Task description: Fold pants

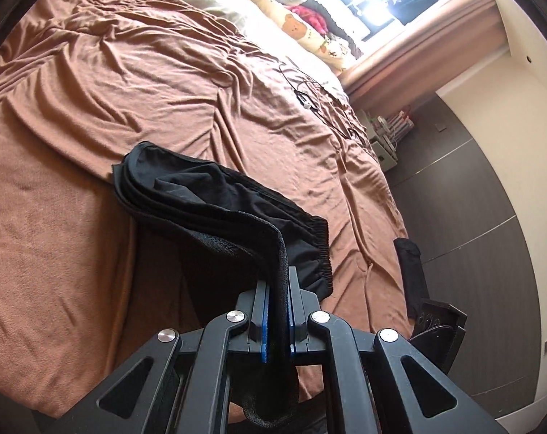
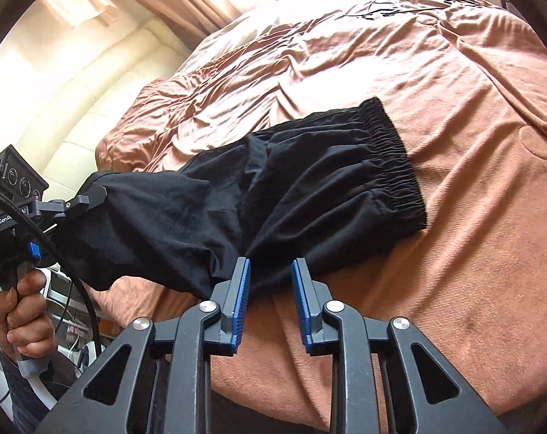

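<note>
Stretching across the brown bed (image 2: 472,144), the one pair of black pants (image 2: 309,188) runs its long axis from the elastic waistband (image 2: 396,166) at far right to the end clamped in the left gripper (image 1: 277,307). The right gripper (image 2: 271,307), jaws parted and empty, sits just at the cloth's near edge. Two grippers, one garment.

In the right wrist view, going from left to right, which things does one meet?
Hand on the handle → left claw pinching the black pants → black pants → elastic waistband → bare brown bedsheet.
</note>
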`<state>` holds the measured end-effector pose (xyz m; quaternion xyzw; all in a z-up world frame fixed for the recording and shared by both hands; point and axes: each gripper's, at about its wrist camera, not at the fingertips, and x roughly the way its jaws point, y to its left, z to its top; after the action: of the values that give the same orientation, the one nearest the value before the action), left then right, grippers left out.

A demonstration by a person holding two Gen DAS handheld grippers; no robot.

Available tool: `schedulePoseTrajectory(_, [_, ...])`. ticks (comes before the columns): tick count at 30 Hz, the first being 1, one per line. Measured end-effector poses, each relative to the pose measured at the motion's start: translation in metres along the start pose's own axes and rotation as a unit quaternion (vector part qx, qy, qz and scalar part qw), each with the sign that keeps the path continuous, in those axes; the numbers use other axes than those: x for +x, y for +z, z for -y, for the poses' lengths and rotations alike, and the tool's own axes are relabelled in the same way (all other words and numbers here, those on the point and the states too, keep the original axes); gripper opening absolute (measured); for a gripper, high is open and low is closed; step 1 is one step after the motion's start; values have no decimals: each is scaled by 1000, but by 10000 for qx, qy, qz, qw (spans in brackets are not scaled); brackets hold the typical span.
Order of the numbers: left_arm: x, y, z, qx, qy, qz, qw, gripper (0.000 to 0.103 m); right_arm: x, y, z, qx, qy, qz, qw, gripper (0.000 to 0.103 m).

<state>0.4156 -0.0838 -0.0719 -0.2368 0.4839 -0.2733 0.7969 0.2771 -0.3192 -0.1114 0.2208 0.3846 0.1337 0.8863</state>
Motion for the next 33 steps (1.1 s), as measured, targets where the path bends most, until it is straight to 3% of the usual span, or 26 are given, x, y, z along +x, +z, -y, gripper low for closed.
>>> schedulePoseTrajectory(8, [37,2,44,315,-67,-282,9991,7,-34,-8,17,104,-271,196,9994,34])
schedulePoseTrajectory(12, [57,0,60,445,-86,-444,9980,8,-49,-14,22,149,-372,348,9986,50])
schedulePoseTrajectory(22, [113,-12,91,656,-102,-914,9936,8,-77,-28,46,367,-505,504,9968,51])
schedulePoseTrajectory(33, [164,-30,98,638,-71,-1384,9883,10,-93,-37,69,663,-576,489,9949,51])
